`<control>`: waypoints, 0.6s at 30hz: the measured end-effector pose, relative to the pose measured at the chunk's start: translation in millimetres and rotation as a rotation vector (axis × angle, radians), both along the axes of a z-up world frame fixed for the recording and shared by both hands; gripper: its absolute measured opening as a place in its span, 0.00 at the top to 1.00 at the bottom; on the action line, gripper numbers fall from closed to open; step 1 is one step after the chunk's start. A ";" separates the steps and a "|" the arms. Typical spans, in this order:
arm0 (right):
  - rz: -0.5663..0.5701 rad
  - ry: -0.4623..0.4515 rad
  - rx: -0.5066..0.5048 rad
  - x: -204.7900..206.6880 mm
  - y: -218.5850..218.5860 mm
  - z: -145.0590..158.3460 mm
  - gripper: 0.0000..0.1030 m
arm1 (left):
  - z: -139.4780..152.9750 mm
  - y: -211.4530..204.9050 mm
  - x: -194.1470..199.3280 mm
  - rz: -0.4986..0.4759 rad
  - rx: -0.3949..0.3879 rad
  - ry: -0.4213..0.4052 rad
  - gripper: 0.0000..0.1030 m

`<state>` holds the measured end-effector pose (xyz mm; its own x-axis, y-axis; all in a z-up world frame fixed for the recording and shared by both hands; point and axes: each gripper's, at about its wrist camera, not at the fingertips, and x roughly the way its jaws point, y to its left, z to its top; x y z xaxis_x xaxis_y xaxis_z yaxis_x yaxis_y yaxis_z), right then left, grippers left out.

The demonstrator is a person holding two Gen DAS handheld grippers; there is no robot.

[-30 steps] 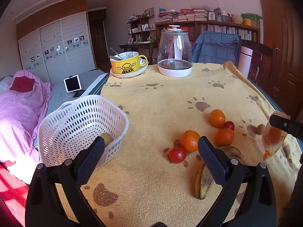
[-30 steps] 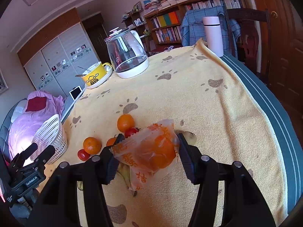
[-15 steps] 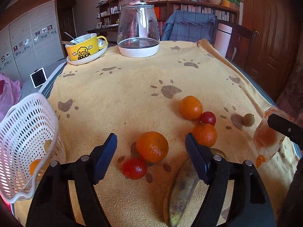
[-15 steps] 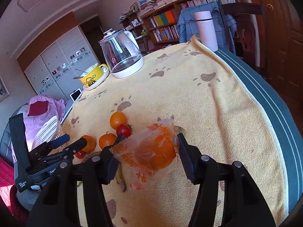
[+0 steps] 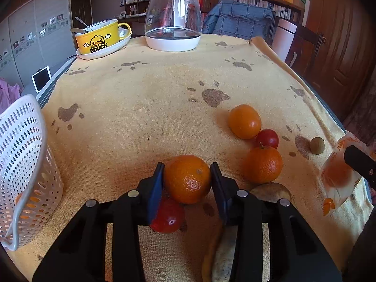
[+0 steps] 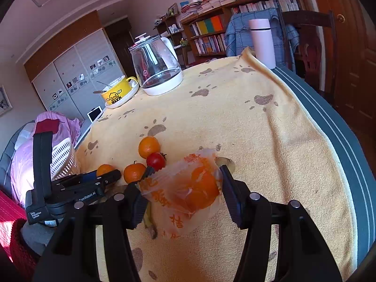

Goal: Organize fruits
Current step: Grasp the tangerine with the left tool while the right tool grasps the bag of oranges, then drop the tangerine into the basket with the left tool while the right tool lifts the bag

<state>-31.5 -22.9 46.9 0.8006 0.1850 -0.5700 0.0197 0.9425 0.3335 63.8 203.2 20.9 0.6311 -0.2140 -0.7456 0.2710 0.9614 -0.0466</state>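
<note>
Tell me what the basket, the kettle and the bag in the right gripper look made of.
Basket: white moulded plastic by the look, walls pierced with rows of oval holes. Kettle: clear glass body, or possibly clear plastic, on a glossy white base. Bag in the right gripper: thin crinkled translucent plastic film with orange print; orange fruit shows through.

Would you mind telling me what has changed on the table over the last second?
The left gripper moved forward from beside the white basket to the fruit and closed its fingers around the nearest orange. The right gripper stayed shut on the bagged orange; the other fruit lies where it was.
</note>
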 end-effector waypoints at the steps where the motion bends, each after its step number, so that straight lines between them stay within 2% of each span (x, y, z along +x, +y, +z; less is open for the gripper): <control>1: 0.000 -0.001 -0.002 0.0 0.7 -0.1 0.45 | 0.3 0.7 -0.8 0.001 -0.003 -0.002 0.61; 7: -0.002 -0.003 0.003 -1.6 -0.9 0.0 0.45 | 9.7 7.8 -7.6 0.033 -0.014 -0.033 0.61; 18: -0.023 -0.010 0.057 -6.8 -10.2 4.4 0.45 | 49.0 23.5 -26.2 0.086 -0.050 -0.115 0.61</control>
